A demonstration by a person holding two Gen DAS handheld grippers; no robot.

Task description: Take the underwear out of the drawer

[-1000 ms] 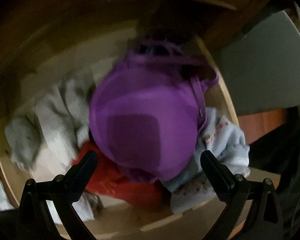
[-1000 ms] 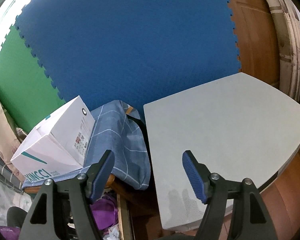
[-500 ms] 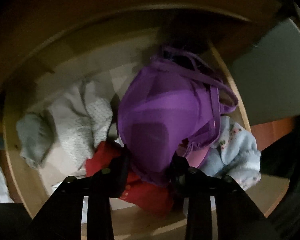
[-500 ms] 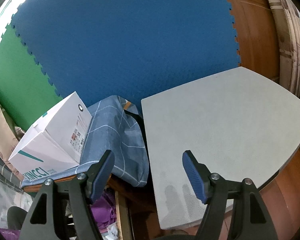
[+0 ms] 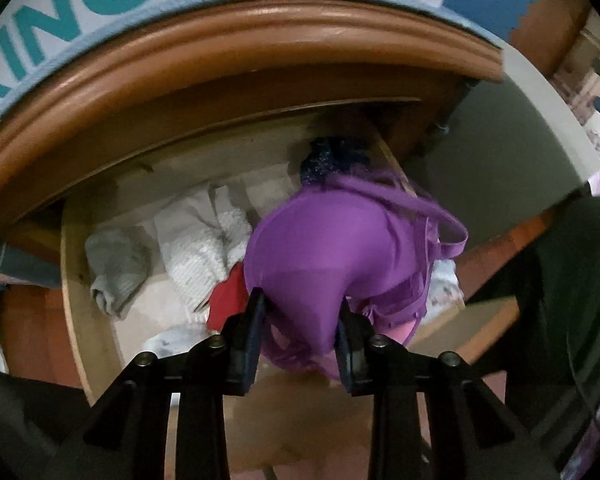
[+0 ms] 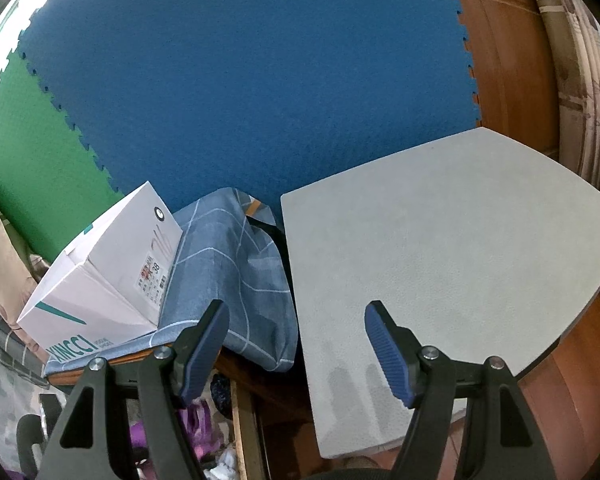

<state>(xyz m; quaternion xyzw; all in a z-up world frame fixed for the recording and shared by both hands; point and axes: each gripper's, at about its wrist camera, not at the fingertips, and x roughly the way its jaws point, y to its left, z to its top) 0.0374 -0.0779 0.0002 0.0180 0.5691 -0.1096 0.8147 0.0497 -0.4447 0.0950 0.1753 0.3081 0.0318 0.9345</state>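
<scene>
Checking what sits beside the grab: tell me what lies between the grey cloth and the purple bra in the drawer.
Left wrist view: between the crumpled grey cloth and the purple satin bra lie a white textured knit garment and a red cloth.

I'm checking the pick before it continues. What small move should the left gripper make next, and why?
Probably keep lifting straight up: the left gripper is closing on the purple bra, whose straps hang over the drawer edge, above other clothes.

Each hand-held gripper, the left hand-held gripper (image 5: 300, 332) and the right hand-held gripper (image 6: 296, 350), is a black forked frame with triangular cut-outs and round silver screws at the joints, carrying two flat fingers faced with ribbed dark-blue pads (image 6: 386, 350).
</scene>
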